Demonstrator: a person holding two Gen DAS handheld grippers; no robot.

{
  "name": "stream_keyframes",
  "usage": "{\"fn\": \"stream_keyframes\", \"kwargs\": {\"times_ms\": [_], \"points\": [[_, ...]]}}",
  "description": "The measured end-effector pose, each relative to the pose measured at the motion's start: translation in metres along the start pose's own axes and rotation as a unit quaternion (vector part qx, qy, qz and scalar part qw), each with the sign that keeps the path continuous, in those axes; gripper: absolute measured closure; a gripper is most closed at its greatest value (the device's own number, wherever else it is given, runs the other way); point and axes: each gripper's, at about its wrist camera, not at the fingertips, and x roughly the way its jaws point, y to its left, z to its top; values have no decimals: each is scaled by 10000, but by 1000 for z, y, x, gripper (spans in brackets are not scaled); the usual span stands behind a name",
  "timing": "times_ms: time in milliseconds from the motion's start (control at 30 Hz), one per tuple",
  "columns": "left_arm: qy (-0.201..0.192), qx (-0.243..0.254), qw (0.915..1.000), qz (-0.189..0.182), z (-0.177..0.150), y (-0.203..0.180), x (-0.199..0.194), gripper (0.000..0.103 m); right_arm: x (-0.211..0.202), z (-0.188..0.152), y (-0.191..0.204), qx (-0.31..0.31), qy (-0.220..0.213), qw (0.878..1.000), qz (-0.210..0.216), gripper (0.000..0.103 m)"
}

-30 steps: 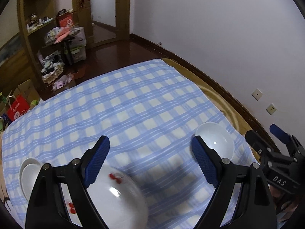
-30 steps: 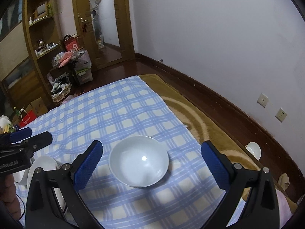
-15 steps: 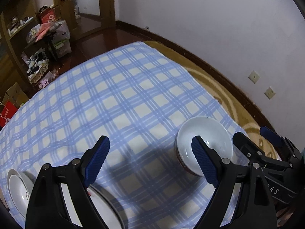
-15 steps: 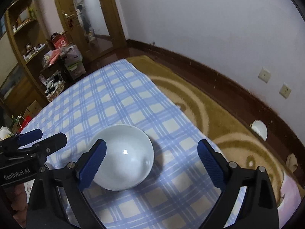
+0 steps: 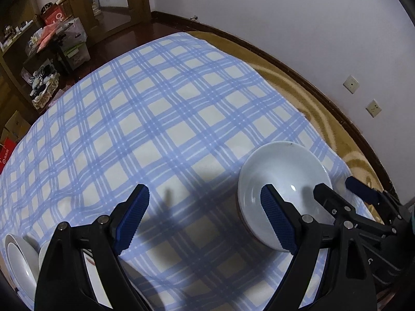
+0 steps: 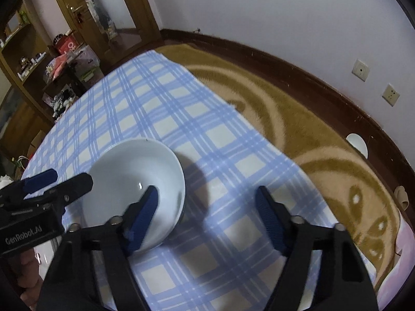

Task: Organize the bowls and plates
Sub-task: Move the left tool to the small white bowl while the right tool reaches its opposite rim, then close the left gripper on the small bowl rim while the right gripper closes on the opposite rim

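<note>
Bench (image 5: 166, 119): covered by a blue-and-white check cloth; fills most of both views. A tan rug (image 6: 298, 119) lies beyond its 3 o'clock edge, against a white wall.

Left hand-held gripper (image 5: 205, 220): jaws spread wide, nothing between them; only bare cloth shows in the gap. Its right finger overlaps the bowl's near rim in the left wrist view; contact cannot be told.

Right hand-held gripper (image 6: 207, 215): jaws closing, straddling the bowl's wall at 3 o'clock; the left finger (image 6: 145, 215) is inside the bowl, the right finger stands outside over the cloth. The pads do not yet press the wall.

Bowl (image 6: 135, 181): plain white, glazed, upright and empty, near the bench's 3 o'clock edge; it sits at 9 o'clock of the right wrist view and at 4 o'clock of the left.
- Handling, judged: ceramic, so stiff, fairly heavy for a one-sided pinch, slippery on the glaze, and liable to chip or break if dropped.
- Hold, judged: the rim wall, one pad inside and one outside, set deep enough that the bowl does not pivot out when lifted.

Plates (image 5: 20, 261): white, stacked at 8 o'clock in the left wrist view, partly hidden by the gripper; well apart from the bowl. Probable place for the sorted pieces.
</note>
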Motion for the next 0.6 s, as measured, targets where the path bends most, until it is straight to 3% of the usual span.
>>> {"fn": "stream_keyframes", "kwargs": {"times_ms": [33, 200, 467, 600], "points": [[23, 11, 10000, 25, 0, 0, 2, 16, 3, -1, -1, -12, 105, 9999, 59, 47], [203, 38, 9998, 80, 3, -1, 15, 22, 15, -3, -10, 169, 386, 9984, 367, 62], [356, 272, 9987, 235, 1, -10, 29, 23, 27, -5, -14, 354, 577, 9963, 533, 63], [543, 136, 9984, 74, -1, -8, 38, 26, 27, -6, -11, 292, 622, 9962, 529, 70]]}}
